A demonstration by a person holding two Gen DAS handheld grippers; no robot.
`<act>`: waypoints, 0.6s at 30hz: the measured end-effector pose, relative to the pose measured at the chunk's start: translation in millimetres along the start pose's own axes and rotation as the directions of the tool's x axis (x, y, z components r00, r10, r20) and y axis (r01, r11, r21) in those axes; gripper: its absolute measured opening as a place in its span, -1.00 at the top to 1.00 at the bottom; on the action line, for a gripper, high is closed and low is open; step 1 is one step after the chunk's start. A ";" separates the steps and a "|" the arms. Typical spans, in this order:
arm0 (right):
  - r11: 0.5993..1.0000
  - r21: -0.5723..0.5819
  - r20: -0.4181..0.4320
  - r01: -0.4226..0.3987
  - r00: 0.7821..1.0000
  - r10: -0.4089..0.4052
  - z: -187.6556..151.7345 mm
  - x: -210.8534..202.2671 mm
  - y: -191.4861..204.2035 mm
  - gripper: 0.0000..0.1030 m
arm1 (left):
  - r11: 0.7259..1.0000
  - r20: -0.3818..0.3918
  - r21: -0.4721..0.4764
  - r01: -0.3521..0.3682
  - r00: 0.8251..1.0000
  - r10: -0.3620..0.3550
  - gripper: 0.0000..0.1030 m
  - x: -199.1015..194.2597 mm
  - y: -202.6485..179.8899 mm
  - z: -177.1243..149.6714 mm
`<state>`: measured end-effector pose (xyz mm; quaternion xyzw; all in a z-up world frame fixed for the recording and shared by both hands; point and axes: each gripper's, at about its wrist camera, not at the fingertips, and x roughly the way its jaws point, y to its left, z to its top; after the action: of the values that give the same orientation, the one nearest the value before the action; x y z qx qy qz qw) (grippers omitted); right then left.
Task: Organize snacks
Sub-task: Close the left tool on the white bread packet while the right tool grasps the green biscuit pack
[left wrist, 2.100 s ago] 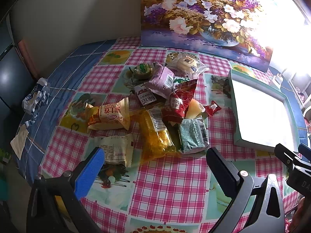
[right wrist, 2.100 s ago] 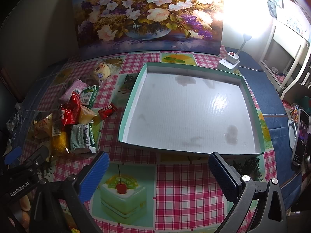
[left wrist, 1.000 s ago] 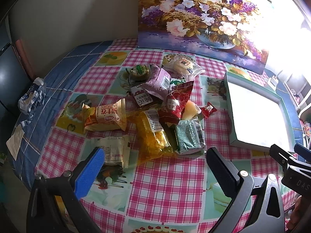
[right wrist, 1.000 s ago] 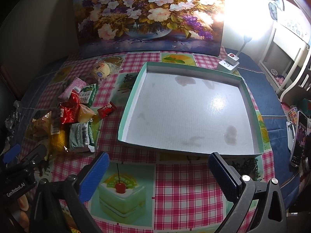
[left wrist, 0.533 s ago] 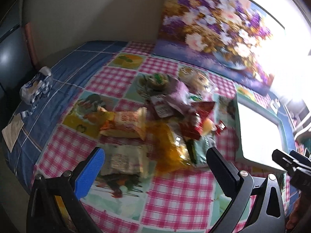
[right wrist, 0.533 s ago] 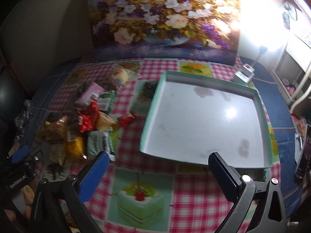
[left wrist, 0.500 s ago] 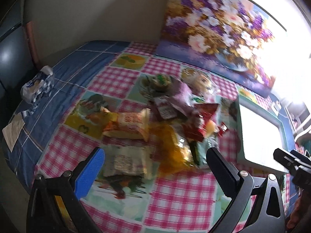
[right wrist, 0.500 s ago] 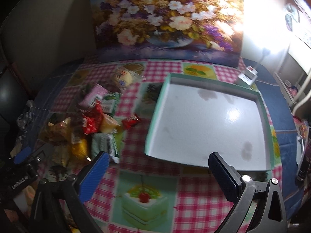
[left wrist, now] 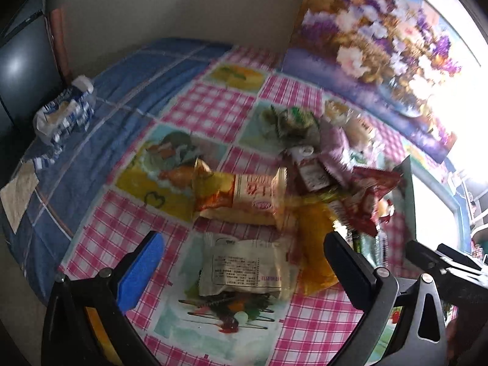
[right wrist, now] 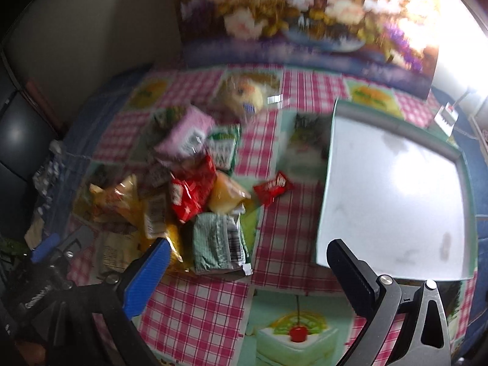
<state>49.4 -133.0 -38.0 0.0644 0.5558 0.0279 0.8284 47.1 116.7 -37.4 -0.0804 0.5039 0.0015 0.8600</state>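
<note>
A heap of snack packets lies on the checked tablecloth. In the left wrist view a white packet (left wrist: 244, 267) lies just ahead of my open, empty left gripper (left wrist: 241, 259), with an orange-and-cream packet (left wrist: 241, 196) and a yellow packet (left wrist: 314, 244) beyond. In the right wrist view my right gripper (right wrist: 247, 262) is open and empty above a green packet (right wrist: 218, 244). A red packet (right wrist: 192, 192), a small red candy (right wrist: 273, 187) and a pink packet (right wrist: 186, 132) lie further off. The green-rimmed white tray (right wrist: 393, 198) sits to the right, with nothing in it.
A flower painting (right wrist: 305, 15) leans against the wall behind the table. A crumpled blue-and-white wrapper (left wrist: 64, 113) lies at the table's left edge. A white power strip (right wrist: 446, 116) sits beyond the tray. The left gripper also shows in the right wrist view (right wrist: 48, 262).
Both grippers have swung left and moved closer to the snack heap. The tray has slid to the right in both views. Both stay open and empty.
</note>
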 end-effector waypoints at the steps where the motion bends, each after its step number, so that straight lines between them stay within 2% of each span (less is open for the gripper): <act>1: 1.000 -0.002 -0.020 0.008 1.000 -0.008 -1.3 8.1 1.7 -1.00 | 1.000 -0.014 -0.004 0.001 1.000 -0.001 -1.00 5.5 1.6 -0.6; 10: 0.999 -0.039 -0.103 0.015 0.995 -0.019 -10.2 48.6 18.0 -0.94 | 1.000 -0.123 -0.017 -0.024 0.992 0.021 -0.98 43.3 2.3 -10.3; 14: 0.999 -0.041 -0.118 0.021 0.993 -0.026 -12.6 59.9 18.3 -0.88 | 0.999 -0.159 0.003 -0.039 0.986 0.039 -0.75 54.7 -2.2 -13.9; 18: 0.999 -0.036 -0.123 0.002 0.992 -0.007 -16.0 64.8 16.9 -0.67 | 0.998 -0.176 0.015 -0.057 0.983 0.058 -0.65 62.0 -5.2 -15.4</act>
<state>59.7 -107.5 -101.1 0.0465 0.6055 0.0399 0.7935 64.8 104.6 -97.8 -0.0614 0.5801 0.0167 0.8121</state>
